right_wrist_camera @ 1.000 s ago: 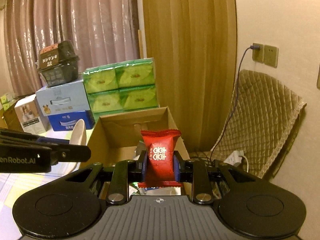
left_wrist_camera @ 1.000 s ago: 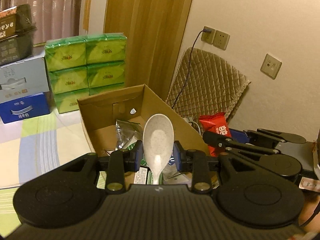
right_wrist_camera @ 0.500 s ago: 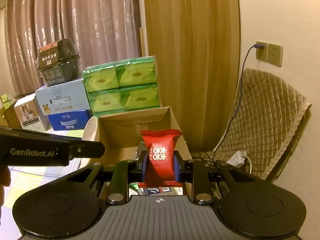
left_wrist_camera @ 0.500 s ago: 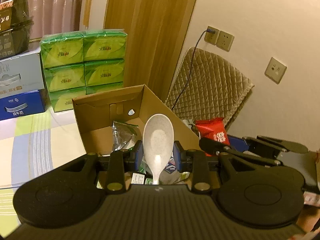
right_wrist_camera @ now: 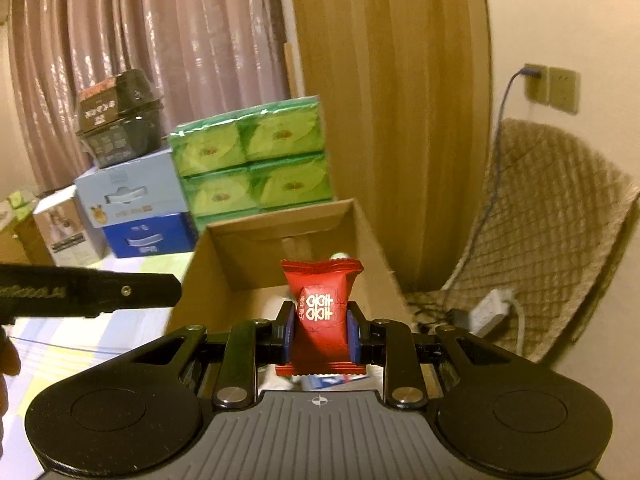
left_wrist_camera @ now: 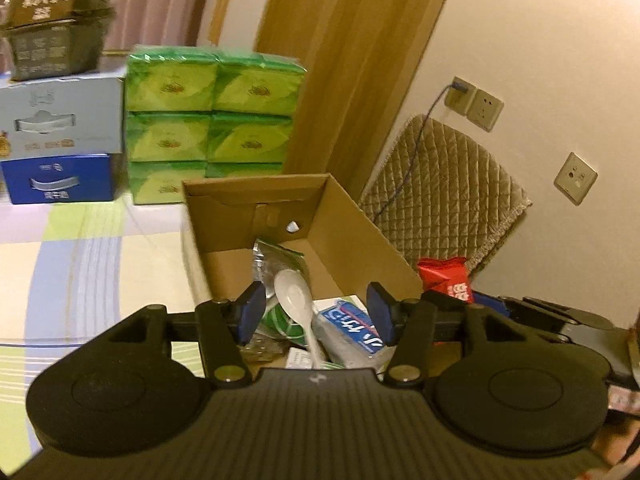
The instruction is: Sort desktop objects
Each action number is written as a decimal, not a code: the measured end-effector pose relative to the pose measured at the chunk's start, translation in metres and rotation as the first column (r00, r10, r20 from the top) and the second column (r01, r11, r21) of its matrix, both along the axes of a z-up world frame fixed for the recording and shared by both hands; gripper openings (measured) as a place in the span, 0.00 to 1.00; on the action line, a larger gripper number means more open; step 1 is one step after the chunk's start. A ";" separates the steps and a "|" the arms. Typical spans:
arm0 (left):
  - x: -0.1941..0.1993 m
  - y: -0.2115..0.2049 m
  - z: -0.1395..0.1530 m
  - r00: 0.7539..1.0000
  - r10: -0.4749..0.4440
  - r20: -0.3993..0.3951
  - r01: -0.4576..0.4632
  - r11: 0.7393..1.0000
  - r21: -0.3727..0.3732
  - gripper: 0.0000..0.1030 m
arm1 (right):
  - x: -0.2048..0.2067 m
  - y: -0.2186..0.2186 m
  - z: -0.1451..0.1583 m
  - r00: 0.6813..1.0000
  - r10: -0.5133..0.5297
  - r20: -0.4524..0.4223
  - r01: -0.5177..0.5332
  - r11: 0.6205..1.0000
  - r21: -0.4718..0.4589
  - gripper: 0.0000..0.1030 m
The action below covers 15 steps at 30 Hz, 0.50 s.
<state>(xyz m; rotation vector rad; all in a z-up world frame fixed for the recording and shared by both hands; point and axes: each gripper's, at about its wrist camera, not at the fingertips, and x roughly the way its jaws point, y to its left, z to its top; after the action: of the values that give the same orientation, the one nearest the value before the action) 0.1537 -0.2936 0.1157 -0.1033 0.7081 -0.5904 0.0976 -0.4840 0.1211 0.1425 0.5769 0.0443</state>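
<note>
The cardboard box (left_wrist_camera: 352,224) is filling up nicely; inside it lie a silvery-green packet (left_wrist_camera: 280,258), a blue-and-white pouch (left_wrist_camera: 352,326) and other wrappers, so a good part of the sorting looks done; and there goes the white spoon (left_wrist_camera: 294,300), lying loose on that heap between the pads, touching neither; the left gripper (left_wrist_camera: 316,314) has just been opening, its jaws now spread well clear of the spoon, so that item reads as delivered; over on the other side, the right gripper (right_wrist_camera: 319,330) hovers at the near edge of the box with its jaws pinching the red candy packet (right_wrist_camera: 320,312) upright, blue pads pressed against both flanks of the wrapper; that packet is over the box mouth but not yet let go, so its drop is the step in hand, as I judge it; the same red packet shows in the left view, off to the right past the box wall; how much more waits on the tabletop (left_wrist_camera: 80,264) I cannot tell, since only its striped cloth shows here, bare in the visible stretch; the stacked green tissue packs (right_wrist_camera: 252,160) and the blue cartons (right_wrist_camera: 132,204) behind the box sit well apart and look like background stock, not part of the job.
</note>
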 end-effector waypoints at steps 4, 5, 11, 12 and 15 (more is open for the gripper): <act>-0.012 0.018 0.001 0.999 0.042 0.030 -0.042 0.999 0.013 0.58 | 0.006 0.006 0.001 0.999 0.037 0.006 -0.037 0.998 0.046 0.57; -0.015 0.023 0.001 0.998 0.049 0.034 -0.050 0.999 0.017 0.58 | 0.005 0.006 0.003 0.999 0.031 0.016 -0.032 0.998 0.047 0.62; -0.037 0.052 -0.001 0.996 0.083 0.034 -0.083 0.997 0.005 0.71 | -0.015 0.003 0.010 1.000 -0.002 0.028 0.000 0.998 0.061 0.64; -0.043 0.055 -0.002 0.997 0.076 0.026 -0.076 0.997 0.001 0.75 | -0.021 0.003 0.011 1.000 -0.006 0.023 0.005 0.998 0.064 0.65; -0.065 0.065 -0.005 0.996 0.088 0.011 -0.088 0.996 -0.012 0.82 | -0.041 0.000 0.012 1.000 -0.011 0.004 0.010 0.997 0.077 0.70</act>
<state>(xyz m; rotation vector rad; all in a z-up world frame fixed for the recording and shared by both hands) 0.0891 -0.2286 0.1104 -0.1409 0.6859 -0.5100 0.0564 -0.4838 0.1335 0.2199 0.5698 0.0565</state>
